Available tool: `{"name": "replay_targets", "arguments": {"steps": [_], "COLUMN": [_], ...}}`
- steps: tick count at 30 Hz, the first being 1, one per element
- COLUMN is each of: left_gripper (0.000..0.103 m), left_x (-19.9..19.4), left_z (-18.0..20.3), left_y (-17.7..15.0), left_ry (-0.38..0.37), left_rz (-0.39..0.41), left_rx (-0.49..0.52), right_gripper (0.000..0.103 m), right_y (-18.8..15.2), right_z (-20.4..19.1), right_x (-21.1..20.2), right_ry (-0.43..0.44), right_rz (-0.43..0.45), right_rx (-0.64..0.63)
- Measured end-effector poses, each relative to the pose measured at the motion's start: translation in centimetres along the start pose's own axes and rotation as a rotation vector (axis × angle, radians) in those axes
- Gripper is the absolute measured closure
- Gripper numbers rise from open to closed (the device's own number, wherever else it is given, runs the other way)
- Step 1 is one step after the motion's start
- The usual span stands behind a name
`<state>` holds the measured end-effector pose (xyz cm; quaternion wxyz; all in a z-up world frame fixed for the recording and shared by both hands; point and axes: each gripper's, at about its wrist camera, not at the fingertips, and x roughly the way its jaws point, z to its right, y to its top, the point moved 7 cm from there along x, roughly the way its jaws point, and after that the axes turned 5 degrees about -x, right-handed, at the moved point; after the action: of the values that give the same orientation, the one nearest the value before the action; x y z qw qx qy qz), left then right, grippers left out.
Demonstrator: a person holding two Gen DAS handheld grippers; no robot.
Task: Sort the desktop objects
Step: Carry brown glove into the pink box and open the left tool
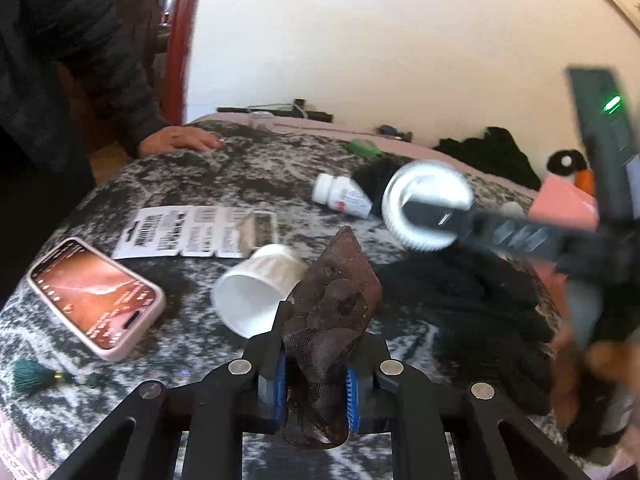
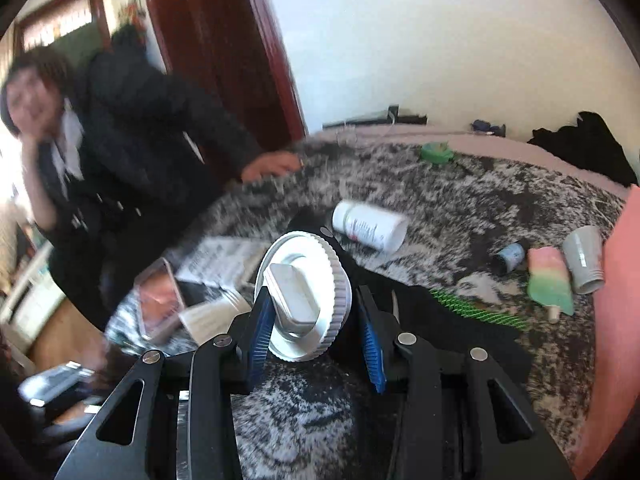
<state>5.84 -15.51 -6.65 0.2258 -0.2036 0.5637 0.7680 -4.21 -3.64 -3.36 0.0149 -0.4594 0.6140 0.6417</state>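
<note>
Left wrist view: left gripper (image 1: 316, 376) clamped on brown mesh pouch (image 1: 332, 308), lifted just nearside of the tipped white cup (image 1: 256, 288).

Right wrist view: right gripper (image 2: 316, 340) carries white ridged lid (image 2: 304, 296), fingers parted around it (contact unclear), just nearside of pill bottle (image 2: 370, 228). Carry step; next, a drop spot for each.

Both tools are matte black linkage frames studded with round silver pivot screws. The left gripper (image 1: 316, 384) carries ribbed blue pads (image 1: 279, 390); the right gripper (image 2: 316, 334) has the same blue ribbed pads (image 2: 259, 330).
</note>
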Motion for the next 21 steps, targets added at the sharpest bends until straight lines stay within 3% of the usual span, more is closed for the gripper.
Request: {"name": "replay_targets", "arguments": {"steps": [6,12,18,21], "left_gripper": [0.085,0.085,0.085,0.085], "left_x": [0.4,1.0,1.7,1.5], "left_z": [1.9,3.6,5.5,7.0], "left_y": [-0.3,-0.8,-1.4,-1.2], "left_ry": [-0.020,-0.034,-0.054,-0.067], "left_rz": [-0.010,-0.025,-0.049,-0.038], "left_rx": [0.033,0.059,0.087,0.110], "right_gripper": [0.060,0.061,0.061,0.061], "right_y": [1.7,3.8,3.8,3.4], "right_z": [3.9,6.4,7.6,9.0], "right_x": [-7.0,-15.0,-18.2,-19.5], "right_ry": [0.057,0.050,-0.030,-0.116], "right_rz": [0.121,0.270,0.289,0.283], "right_rx": [0.129,0.154,0.142,0.153]}}
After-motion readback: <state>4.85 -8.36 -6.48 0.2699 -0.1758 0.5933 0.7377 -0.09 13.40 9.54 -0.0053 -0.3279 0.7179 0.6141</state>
